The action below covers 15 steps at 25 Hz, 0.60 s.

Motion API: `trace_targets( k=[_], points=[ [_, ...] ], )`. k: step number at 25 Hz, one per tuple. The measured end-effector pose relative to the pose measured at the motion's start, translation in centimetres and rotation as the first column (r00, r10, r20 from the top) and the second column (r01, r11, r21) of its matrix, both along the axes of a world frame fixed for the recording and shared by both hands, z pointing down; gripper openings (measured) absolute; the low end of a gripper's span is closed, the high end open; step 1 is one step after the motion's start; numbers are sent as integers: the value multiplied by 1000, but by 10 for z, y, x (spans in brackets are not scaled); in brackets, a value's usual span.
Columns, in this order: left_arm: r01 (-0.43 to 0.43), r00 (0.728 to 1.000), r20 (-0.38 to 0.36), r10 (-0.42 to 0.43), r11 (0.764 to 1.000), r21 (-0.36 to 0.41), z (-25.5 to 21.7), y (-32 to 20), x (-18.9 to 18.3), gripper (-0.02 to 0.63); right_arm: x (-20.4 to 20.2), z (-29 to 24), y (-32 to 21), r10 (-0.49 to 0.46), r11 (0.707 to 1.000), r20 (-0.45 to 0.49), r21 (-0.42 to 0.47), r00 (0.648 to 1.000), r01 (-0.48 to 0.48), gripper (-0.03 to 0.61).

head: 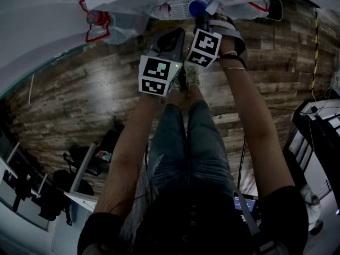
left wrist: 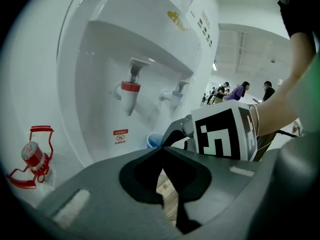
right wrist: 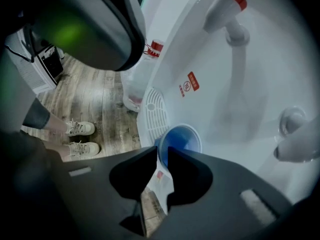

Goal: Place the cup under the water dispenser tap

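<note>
A blue cup (right wrist: 181, 140) stands upright in the white water dispenser's (left wrist: 100, 44) recess, beside the drip grille (right wrist: 155, 109). Above it are a red tap (left wrist: 130, 91) and a blue tap (left wrist: 176, 96); which one it sits under I cannot tell. My right gripper (right wrist: 161, 151) points steeply down at the cup, its jaws a narrow gap apart with the near rim between them, not clearly pinched. My left gripper (left wrist: 161, 150) hangs beside it with jaws together and nothing in them. In the head view the cup (head: 197, 7) shows just beyond the right gripper's marker cube (head: 206, 48).
A red-capped bottle in a red wire holder (left wrist: 32, 156) hangs at the dispenser's left side. The person's shoes (right wrist: 77, 129) stand on the wooden floor (head: 79, 89) close to the dispenser. A black rack (head: 319, 126) is at the right; several people (left wrist: 240, 90) are far behind.
</note>
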<state>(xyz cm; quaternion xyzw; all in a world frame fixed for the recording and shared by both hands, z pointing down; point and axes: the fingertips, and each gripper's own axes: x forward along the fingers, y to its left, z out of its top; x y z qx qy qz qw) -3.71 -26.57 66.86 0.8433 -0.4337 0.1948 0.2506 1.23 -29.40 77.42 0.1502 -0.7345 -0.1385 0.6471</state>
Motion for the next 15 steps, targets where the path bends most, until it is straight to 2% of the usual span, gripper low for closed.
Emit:
trace_targets(
  k=[9,15],
  points=[
    [-5,1000,7,5,1000,1,-2,0,1,0,1,-2,1,26,1000,26,7,999,-26,149],
    [-13,1000,7,13,1000,8,-7,0,3,0,3,-8,3,29,999,34,20,999,-30,184]
  ],
)
